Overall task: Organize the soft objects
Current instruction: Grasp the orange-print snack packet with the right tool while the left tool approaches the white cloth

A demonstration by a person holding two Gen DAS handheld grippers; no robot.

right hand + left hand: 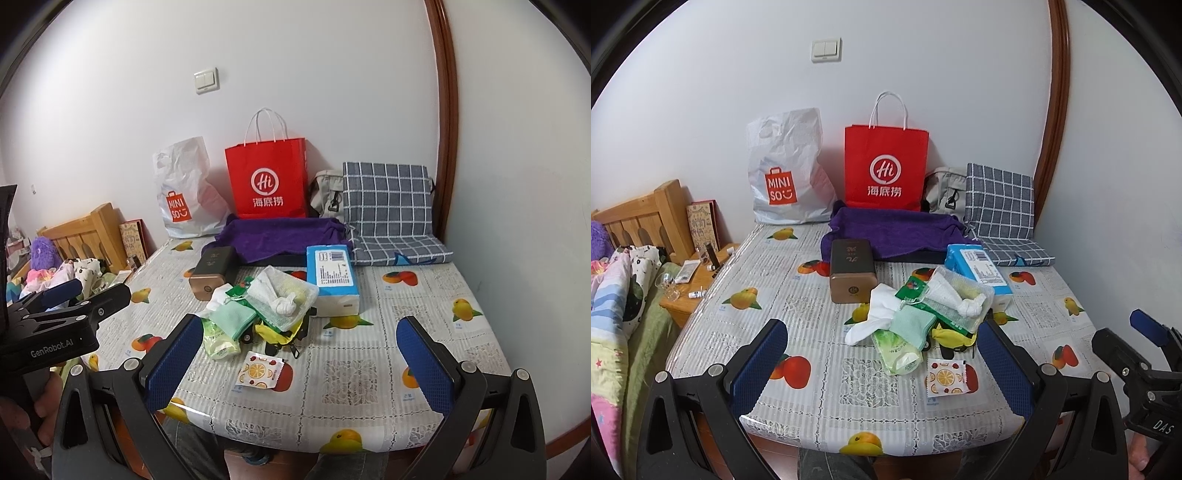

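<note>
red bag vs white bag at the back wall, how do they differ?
The red bag stands upright and crisp with flat sides; the white bag is crumpled and slouched. The red bag has thin white loop handles standing up; the white bag has a cut-out handle. The red bag's logo is white; the white bag's is an orange square. Both sit at the back of the table by the wall.

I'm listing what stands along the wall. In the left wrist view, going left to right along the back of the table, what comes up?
White plastic bag → red paper bag → grey bag → checked cushion.
</note>
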